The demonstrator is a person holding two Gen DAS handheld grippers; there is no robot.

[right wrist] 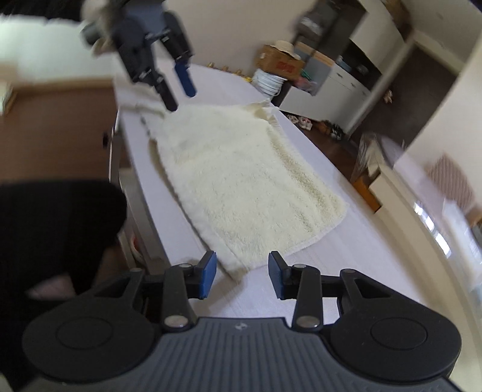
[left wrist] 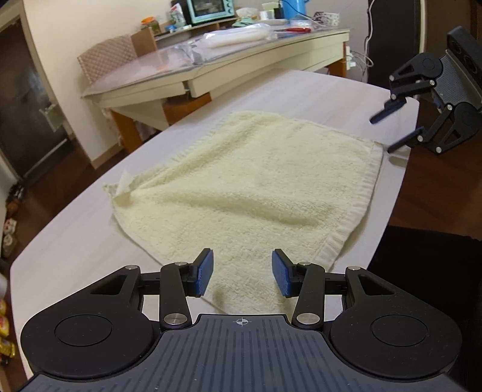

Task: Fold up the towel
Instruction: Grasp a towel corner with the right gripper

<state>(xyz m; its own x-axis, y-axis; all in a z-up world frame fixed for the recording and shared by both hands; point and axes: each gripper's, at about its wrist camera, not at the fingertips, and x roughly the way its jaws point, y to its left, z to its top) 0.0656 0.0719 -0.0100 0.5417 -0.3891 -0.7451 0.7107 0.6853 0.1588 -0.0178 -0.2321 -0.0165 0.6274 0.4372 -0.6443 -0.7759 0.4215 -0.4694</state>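
Pale wood-grain tabletop (left wrist: 75, 235) carries one cream terry-cloth towel (left wrist: 241, 187), spread nearly flat with a soft ridge across its pile and one far corner rumpled. Two black linkage grippers with ribbed blue pads stand at opposite towel ends: the left gripper (left wrist: 242, 273) and the right gripper (right wrist: 242, 273), each with jaws parted, holding nothing. Only the left wrist view shows the cluttered glass-topped side table (left wrist: 186, 75).

The towel (left wrist: 241, 187) is pale yellow and fluffy. The tabletop (left wrist: 75, 241) is light grey. At 11 o'clock, the toaster oven (left wrist: 209, 10) is teal.
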